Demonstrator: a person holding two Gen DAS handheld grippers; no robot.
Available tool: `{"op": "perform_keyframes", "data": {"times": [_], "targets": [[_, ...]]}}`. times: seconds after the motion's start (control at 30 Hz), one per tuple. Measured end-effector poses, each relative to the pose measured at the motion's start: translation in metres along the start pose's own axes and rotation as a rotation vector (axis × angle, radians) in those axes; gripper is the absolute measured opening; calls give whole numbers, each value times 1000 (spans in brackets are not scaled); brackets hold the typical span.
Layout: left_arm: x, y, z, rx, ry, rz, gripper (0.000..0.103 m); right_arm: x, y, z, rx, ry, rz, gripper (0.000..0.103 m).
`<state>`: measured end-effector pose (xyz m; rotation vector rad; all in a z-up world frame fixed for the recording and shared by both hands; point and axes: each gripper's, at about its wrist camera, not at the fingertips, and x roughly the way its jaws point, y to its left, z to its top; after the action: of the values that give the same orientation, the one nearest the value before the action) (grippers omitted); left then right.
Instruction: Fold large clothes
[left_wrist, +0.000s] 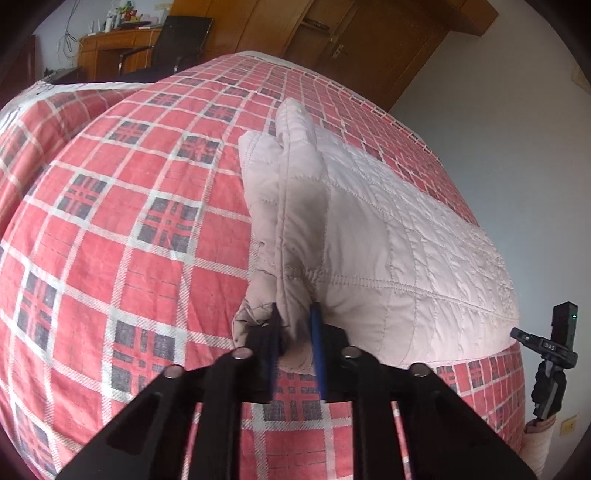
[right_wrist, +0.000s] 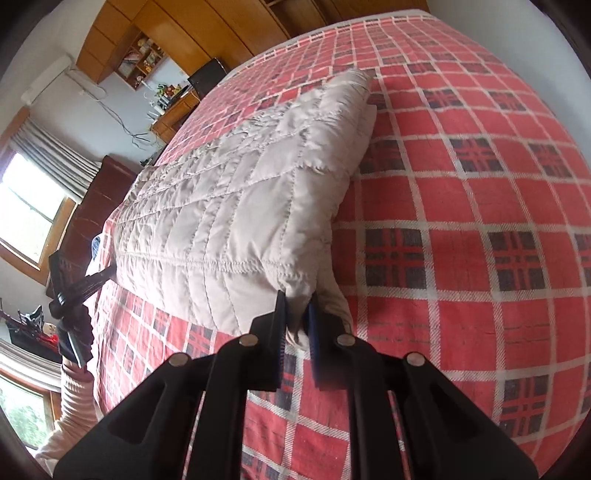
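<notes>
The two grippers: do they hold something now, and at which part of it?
Both hold the quilted jacket lying on the bed. The left gripper pinches one corner of its near edge; the right gripper pinches the other.

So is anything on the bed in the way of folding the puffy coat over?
Nothing visible. Both grippers, left gripper and right gripper, already pinch the pale quilted padded coat, and the red plaid bedspread beyond it looks bare.
</notes>
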<state>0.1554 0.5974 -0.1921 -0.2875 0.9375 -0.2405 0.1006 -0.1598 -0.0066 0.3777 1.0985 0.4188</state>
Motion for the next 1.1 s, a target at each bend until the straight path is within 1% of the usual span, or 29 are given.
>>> {"op": "perform_keyframes", "data": {"times": [0.1,0.23,0.3,0.33,0.4,0.43,0.47,0.5,0.53,0.57,0.63,0.67,0.7,0.73,0.77,0.87,0.97,1.03,1.1], "targets": [[-4,2,-6,1,-8,-17,9,7,-3,-2,5,20,-16,10],[1,7,-12,1,16,-28,9,11,0,3,-4,26,-29,10],[-2,5,-10,13,21,-28,10,11,5,4,-25,28,-44,11],[-4,4,-8,19,25,-26,14,8,8,5,-39,25,-50,13],[-11,2,0,14,22,-26,21,2,11,8,-44,17,-45,18],[-15,3,4,9,16,-27,34,-3,12,10,-40,8,-29,27],[-19,3,10,5,4,-37,45,-6,13,12,-37,-4,-18,39],[-24,2,17,6,-21,-49,50,-11,12,15,-33,-23,-10,45],[-26,2,23,13,-33,-48,62,-15,12,20,-26,-46,-3,53],[-25,1,31,24,-36,-45,66,-16,10,24,-18,-57,8,58],[-19,2,44,25,-29,-51,70,-15,5,35,20,-58,58,60],[-13,3,51,24,-11,-60,71,-12,1,42,38,-52,74,61],[-5,5,57,17,6,-74,71,-8,0,47,52,-47,81,62],[2,6,61,14,22,-92,71,-3,-4,52,66,-41,81,65],[8,6,63,12,38,-110,71,3,-6,56,76,-35,80,67],[29,11,70,-7,78,-151,72,20,-20,67,119,-20,95,67],[49,22,74,-55,112,-188,73,35,-36,72,174,3,157,70],[62,29,76,-87,132,-236,73,46,-42,74,193,14,195,71],[73,31,77,-104,154,-289,75,54,-45,75,203,25,215,71]]}}
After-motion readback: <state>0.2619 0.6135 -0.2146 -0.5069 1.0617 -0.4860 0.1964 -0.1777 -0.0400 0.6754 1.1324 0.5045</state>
